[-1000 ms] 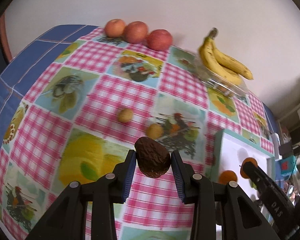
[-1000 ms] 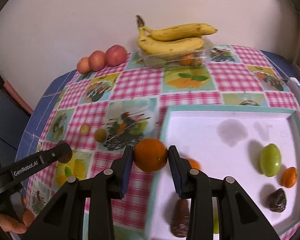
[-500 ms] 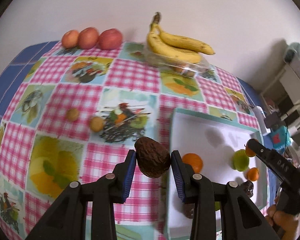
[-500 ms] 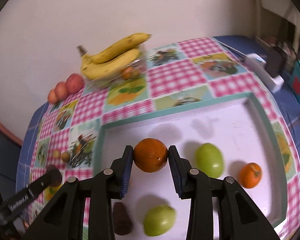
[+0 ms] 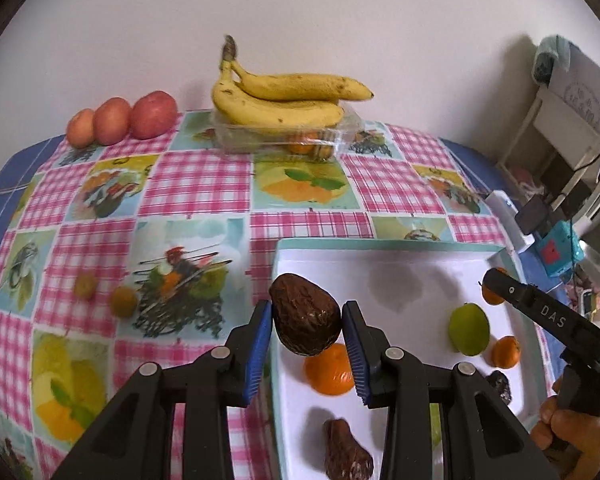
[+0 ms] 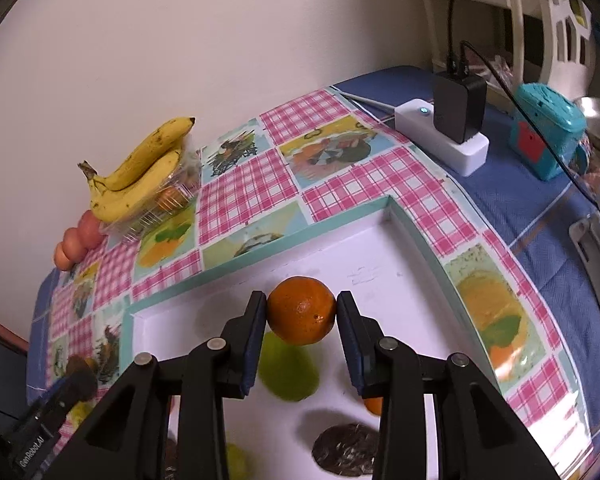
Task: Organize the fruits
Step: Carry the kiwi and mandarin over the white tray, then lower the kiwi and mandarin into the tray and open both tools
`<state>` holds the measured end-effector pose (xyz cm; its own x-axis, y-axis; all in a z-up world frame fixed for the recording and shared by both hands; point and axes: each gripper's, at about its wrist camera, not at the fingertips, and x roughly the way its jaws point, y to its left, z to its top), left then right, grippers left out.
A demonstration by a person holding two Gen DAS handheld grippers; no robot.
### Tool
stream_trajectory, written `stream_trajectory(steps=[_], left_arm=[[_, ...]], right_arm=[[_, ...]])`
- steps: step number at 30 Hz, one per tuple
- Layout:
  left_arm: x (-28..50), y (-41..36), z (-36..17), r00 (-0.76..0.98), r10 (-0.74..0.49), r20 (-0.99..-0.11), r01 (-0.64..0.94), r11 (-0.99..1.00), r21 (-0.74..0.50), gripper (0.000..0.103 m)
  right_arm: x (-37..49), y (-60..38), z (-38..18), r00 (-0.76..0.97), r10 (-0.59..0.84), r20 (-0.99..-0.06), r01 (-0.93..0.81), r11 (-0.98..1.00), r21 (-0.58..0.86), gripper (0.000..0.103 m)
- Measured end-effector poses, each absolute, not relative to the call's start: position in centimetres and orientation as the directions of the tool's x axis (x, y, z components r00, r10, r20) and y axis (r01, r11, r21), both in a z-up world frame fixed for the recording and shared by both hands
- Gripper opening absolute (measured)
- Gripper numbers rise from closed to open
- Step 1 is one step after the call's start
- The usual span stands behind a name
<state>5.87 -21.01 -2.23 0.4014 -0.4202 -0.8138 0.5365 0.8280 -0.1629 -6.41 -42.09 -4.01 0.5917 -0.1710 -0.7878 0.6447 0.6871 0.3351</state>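
Both grippers loaded over tray.
Left gripper (image 5: 305, 326) clamps a brown avocado (image 5: 304, 320) above the tray's (image 5: 380, 245) left edge; right gripper (image 6: 301, 317) clamps an orange (image 6: 301, 310) above the tray's middle, over a green fruit (image 6: 288, 368).

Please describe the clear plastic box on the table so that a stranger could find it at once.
Look along the far table edge, by the wall. Right of three red apples sits the clear plastic box. Only it carries a banana bunch on top.
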Motion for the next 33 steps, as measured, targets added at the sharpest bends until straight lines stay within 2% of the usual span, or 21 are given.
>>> stream_trajectory(steps=[10, 23, 26, 29, 31, 33], left_arm=[[7.7, -24.1, -5.2, 0.39, -0.393, -0.833, 0.568, 0.814, -0.118, 0.038], [8.6, -24.8, -6.7, 0.355, -0.398, -0.846, 0.563, 0.813, -0.146, 0.039], [8.5, -24.5, -6.2, 0.347, -0.404, -0.847, 0.562, 0.812, -0.157, 0.042], [8.2, -24.1, -5.3, 0.354, -0.414, -0.838, 0.56, 0.812, -0.165, 0.051], [7.9, -23.5, -4.6, 0.354, -0.425, -0.833, 0.555, 0.812, -0.179, 0.052], [7.6, -22.8, -3.8, 0.359, -0.433, -0.827, 0.547, 0.815, -0.189, 0.054]], right_arm=[[-4.4, -42.3, -5.8, 0.585, -0.166, -0.794, 0.624, 0.718, 0.31, 0.037], [-3.2, -43.0, -7.9, 0.571, -0.152, -0.807, 0.633, 0.707, 0.315, 0.038], [-3.2, -43.0, -8.0, 0.571, -0.148, -0.807, 0.633, 0.705, 0.319, 0.038], [-3.1, -42.8, -7.9, 0.562, -0.155, -0.812, 0.634, 0.712, 0.303, 0.038], [-2.9, -42.6, -7.7, 0.555, -0.163, -0.816, 0.633, 0.719, 0.287, 0.04], [-2.9, -42.4, -7.4, 0.558, -0.168, -0.813, 0.629, 0.724, 0.282, 0.055]])
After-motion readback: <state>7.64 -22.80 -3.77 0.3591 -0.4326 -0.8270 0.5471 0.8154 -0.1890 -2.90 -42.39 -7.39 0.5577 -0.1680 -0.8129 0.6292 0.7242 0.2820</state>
